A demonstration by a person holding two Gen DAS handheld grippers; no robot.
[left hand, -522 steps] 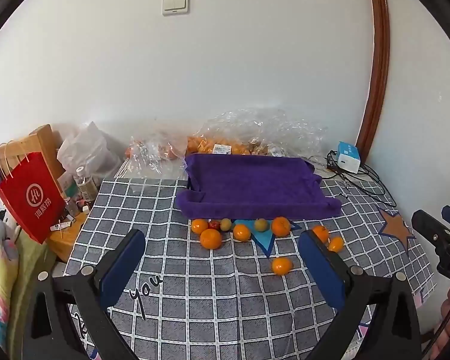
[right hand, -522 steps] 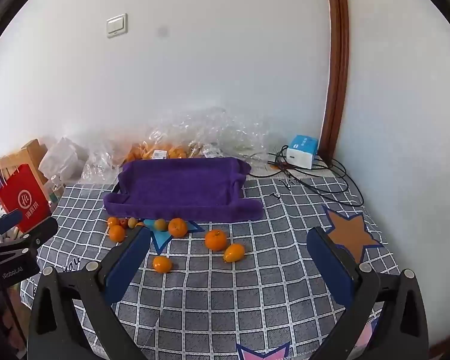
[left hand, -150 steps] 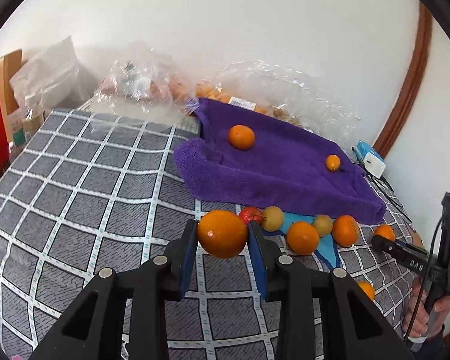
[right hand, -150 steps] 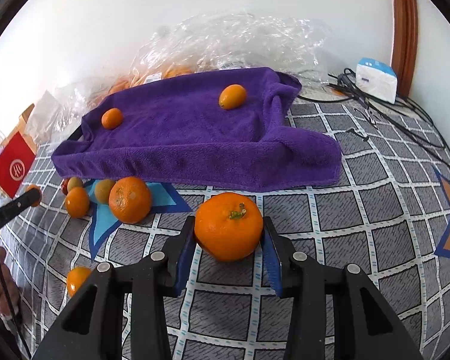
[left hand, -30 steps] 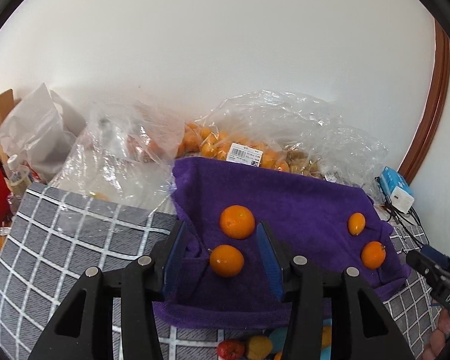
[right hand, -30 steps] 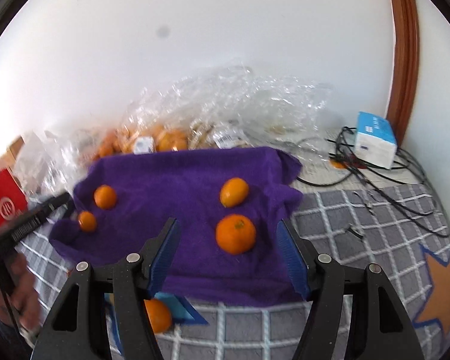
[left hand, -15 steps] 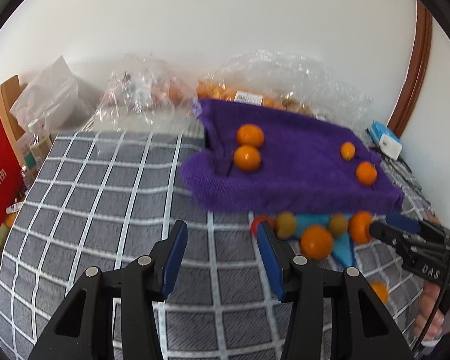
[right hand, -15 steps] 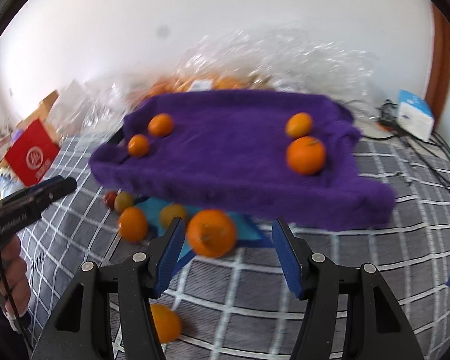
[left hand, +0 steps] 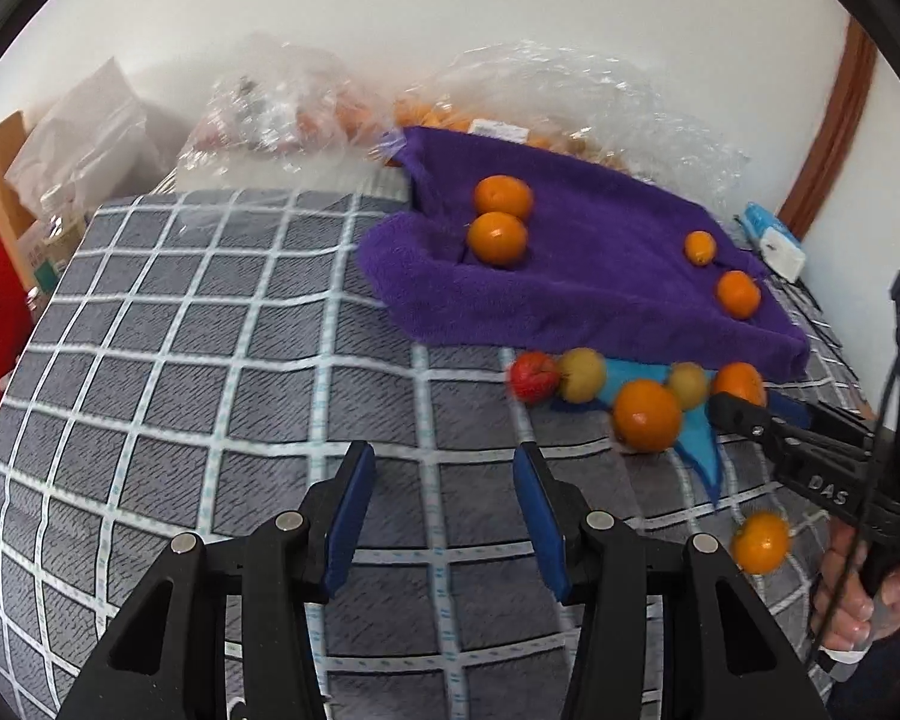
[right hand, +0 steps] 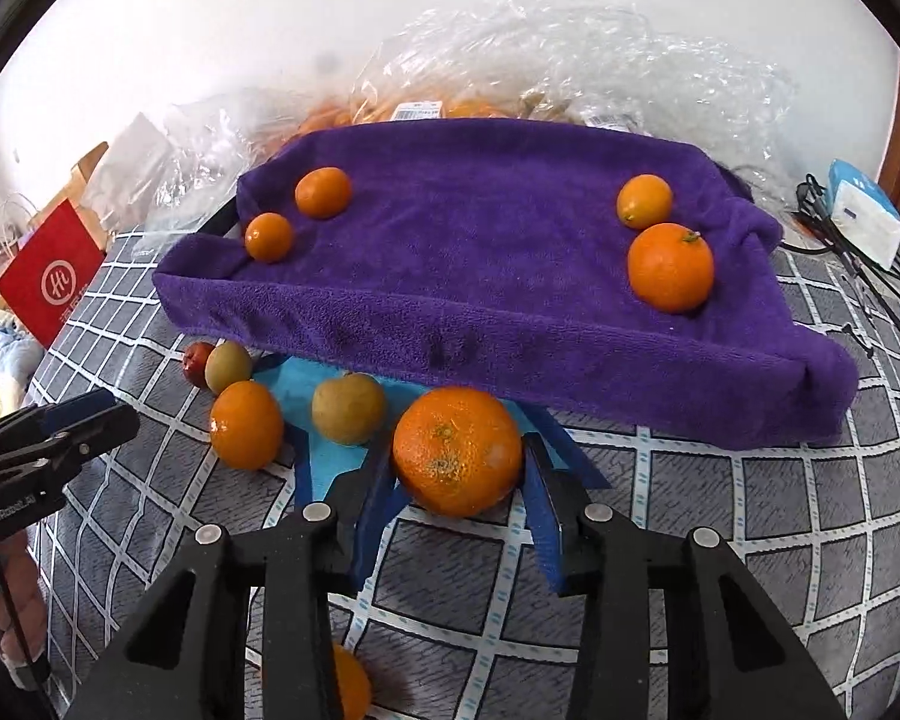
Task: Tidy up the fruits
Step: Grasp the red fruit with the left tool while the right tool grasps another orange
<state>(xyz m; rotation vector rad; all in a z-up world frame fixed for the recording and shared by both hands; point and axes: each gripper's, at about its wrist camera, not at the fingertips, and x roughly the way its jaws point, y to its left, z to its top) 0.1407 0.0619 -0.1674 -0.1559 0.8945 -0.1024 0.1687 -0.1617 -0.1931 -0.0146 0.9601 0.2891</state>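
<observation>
A tray covered with a purple towel [right hand: 486, 276] holds several oranges, two at its left [right hand: 323, 192] and two at its right [right hand: 669, 267]. In front of it on the checked cloth lie a red fruit [left hand: 533, 377], two green-yellow fruits [right hand: 348, 408] and more oranges [right hand: 246, 423]. My right gripper [right hand: 459, 468] has its fingers around a large orange [right hand: 457, 450] on the cloth; the pads look close to touching it. My left gripper [left hand: 444, 498] is open and empty over bare cloth, left of the loose fruit. The tray also shows in the left wrist view [left hand: 570, 276].
Clear plastic bags of fruit [right hand: 510, 78] lie behind the tray by the wall. A red paper bag [right hand: 48, 276] stands at the left edge. A white-blue box [right hand: 864, 216] and black cables lie at the right. One orange [left hand: 759, 543] sits near the front.
Both grippers have dropped from the tray towards the loose fruit. The right gripper has come down around the large orange in front of the tray. The left gripper has moved a little closer to the cloth.
</observation>
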